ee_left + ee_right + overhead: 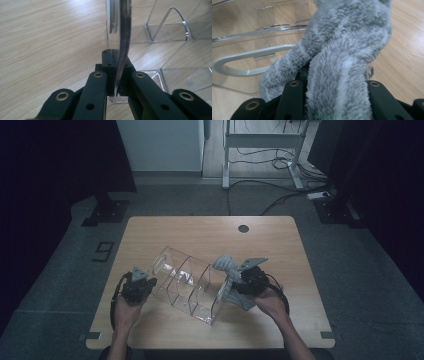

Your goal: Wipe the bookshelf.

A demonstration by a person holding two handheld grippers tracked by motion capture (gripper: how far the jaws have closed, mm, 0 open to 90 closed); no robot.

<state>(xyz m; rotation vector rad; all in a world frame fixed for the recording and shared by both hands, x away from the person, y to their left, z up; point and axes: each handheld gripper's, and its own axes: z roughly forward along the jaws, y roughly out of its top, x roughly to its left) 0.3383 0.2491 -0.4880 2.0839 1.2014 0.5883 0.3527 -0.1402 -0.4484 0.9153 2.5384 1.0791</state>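
A clear plastic organizer with several compartments lies slanted on the wooden table. My left gripper is at its left end, shut on a thin clear wall that stands upright between the black jaws of that gripper. My right gripper is at the organizer's right end, shut on a fluffy grey cloth. The cloth bulges out over the jaws of the right gripper and hides its fingertips. The organizer's rim lies just beyond the cloth.
A round cable hole sits near the table's far edge. Behind the table are a white desk frame and cables on the floor. Bare tabletop lies beyond the organizer and along the front edge.
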